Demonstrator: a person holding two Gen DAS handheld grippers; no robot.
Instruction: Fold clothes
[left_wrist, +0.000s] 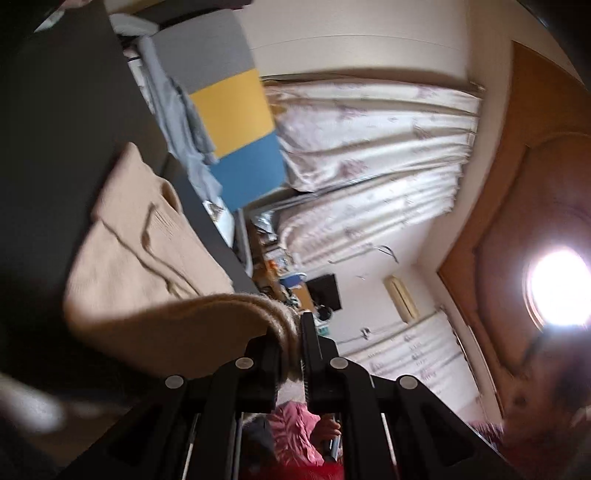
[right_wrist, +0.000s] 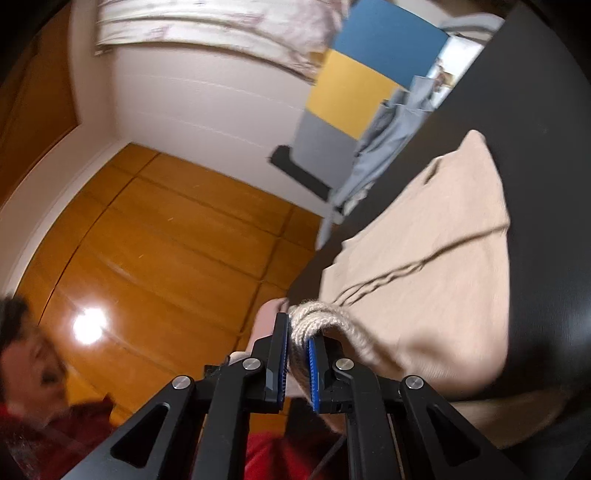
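Observation:
A beige knit sweater (left_wrist: 140, 258) lies partly on a black table (left_wrist: 66, 110). My left gripper (left_wrist: 293, 328) is shut on a bunched ribbed edge of the sweater and holds it raised off the table. In the right wrist view the same sweater (right_wrist: 424, 280) spreads over the black table (right_wrist: 535, 110). My right gripper (right_wrist: 299, 332) is shut on another ribbed edge of it, the knit pinched between the blue pads (right_wrist: 313, 365). Both views are tilted steeply and blurred.
A grey-blue garment (left_wrist: 177, 110) hangs at the table's far edge, also in the right wrist view (right_wrist: 391, 140). A grey, yellow and blue panel (left_wrist: 232, 110) stands behind. Floral curtains (left_wrist: 369, 147), wooden floor (right_wrist: 166, 240), and the person in red (right_wrist: 33, 369) are around.

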